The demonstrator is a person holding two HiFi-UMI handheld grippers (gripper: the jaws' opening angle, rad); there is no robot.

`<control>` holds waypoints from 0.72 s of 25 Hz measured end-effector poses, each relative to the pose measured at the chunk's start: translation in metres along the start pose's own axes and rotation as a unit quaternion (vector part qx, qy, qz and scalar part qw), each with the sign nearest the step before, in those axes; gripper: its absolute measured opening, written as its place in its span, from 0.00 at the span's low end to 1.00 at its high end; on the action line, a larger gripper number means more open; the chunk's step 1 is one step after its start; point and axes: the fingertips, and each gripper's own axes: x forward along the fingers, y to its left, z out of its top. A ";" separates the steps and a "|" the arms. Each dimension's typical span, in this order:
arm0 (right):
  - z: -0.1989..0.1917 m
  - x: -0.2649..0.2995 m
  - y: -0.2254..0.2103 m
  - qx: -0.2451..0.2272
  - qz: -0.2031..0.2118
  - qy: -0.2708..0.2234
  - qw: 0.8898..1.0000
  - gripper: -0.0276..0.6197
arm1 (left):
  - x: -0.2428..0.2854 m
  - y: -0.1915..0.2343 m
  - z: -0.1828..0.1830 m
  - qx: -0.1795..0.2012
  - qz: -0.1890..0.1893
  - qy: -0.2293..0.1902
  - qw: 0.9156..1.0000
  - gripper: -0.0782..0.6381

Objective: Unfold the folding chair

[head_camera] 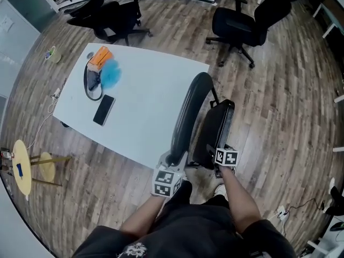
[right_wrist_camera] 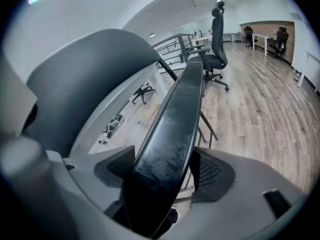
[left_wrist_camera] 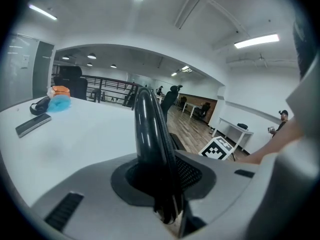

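The black folding chair [head_camera: 189,109] stands by the white table's near edge, its back and seat a little apart. My left gripper [head_camera: 174,161] is shut on the lower rim of the curved back [left_wrist_camera: 148,129], which fills the gap between the jaws in the left gripper view. My right gripper [head_camera: 220,155] is shut on the near edge of the seat panel [head_camera: 217,128]. In the right gripper view that dark seat panel [right_wrist_camera: 175,124] runs up between the jaws, with the grey back [right_wrist_camera: 85,74] to its left.
The white table [head_camera: 150,98] carries a phone [head_camera: 104,109], a blue fluffy thing [head_camera: 110,74] and an orange item [head_camera: 100,55]. Two black office chairs [head_camera: 244,23] [head_camera: 110,15] stand beyond it on the wood floor. A small yellow side table [head_camera: 22,166] is at the left.
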 end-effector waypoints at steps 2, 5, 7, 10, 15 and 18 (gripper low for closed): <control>-0.005 -0.010 -0.018 0.010 0.000 -0.003 1.000 0.58 | 0.003 -0.008 -0.001 -0.004 0.002 0.001 1.000 0.24; -0.018 -0.027 -0.047 0.018 0.003 -0.010 1.000 0.54 | 0.006 -0.025 -0.006 0.000 -0.001 0.004 1.000 0.24; -0.025 -0.037 -0.076 0.028 0.005 -0.018 0.999 0.50 | 0.013 -0.040 -0.009 -0.003 0.000 0.008 1.000 0.24; -0.035 -0.053 -0.125 0.115 0.059 -0.064 0.990 0.50 | 0.026 -0.063 -0.019 -0.005 0.002 0.022 1.000 0.24; -0.049 -0.077 -0.176 0.178 0.157 -0.111 0.965 0.50 | 0.040 -0.101 -0.030 -0.002 0.011 0.038 0.999 0.24; -0.059 -0.087 -0.204 0.186 0.195 -0.121 0.955 0.50 | 0.049 -0.126 -0.038 0.005 0.028 0.052 0.998 0.24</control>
